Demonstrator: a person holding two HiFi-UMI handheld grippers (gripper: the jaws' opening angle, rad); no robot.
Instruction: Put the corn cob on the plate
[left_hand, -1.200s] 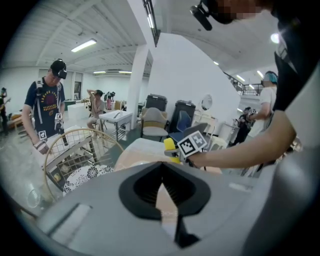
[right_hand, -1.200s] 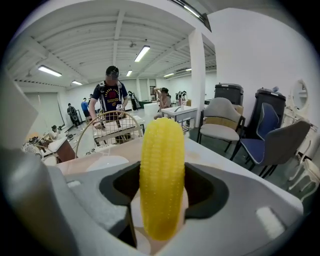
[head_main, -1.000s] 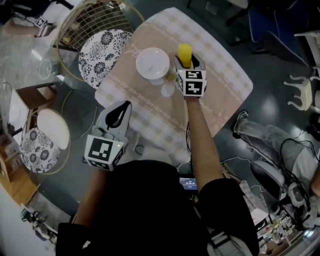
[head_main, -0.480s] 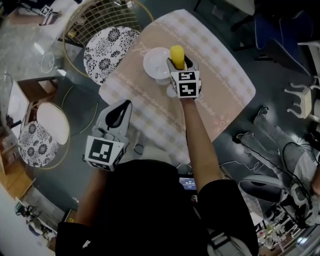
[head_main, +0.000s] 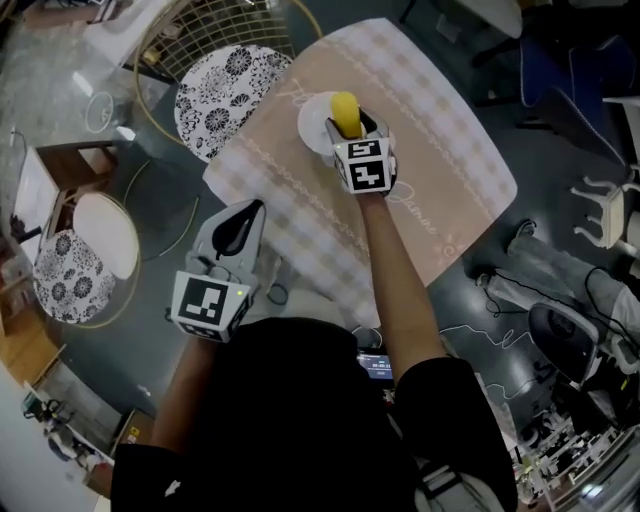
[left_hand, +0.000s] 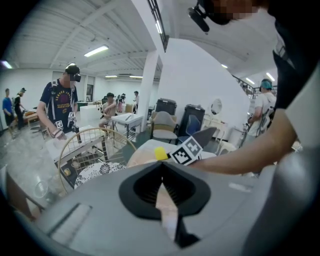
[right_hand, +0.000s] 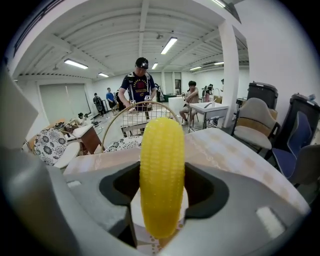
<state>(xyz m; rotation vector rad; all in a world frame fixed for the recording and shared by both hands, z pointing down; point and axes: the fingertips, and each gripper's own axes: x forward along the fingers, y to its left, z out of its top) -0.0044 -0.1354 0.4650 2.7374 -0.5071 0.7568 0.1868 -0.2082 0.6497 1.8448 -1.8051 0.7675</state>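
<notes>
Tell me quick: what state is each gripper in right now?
Left gripper: closed, holding nothing.
Right gripper: closed on the corn cob, over the plate.

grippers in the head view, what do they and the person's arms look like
Both are light grey two-jaw grippers, the left gripper and the right gripper, each with a black recess at the jaws and a white cube printed with black square markers. The arms are bare below the short sleeves of a black top.

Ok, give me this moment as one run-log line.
right gripper: shut on corn | corn: held over plate, not released | left gripper: shut, empty
</notes>
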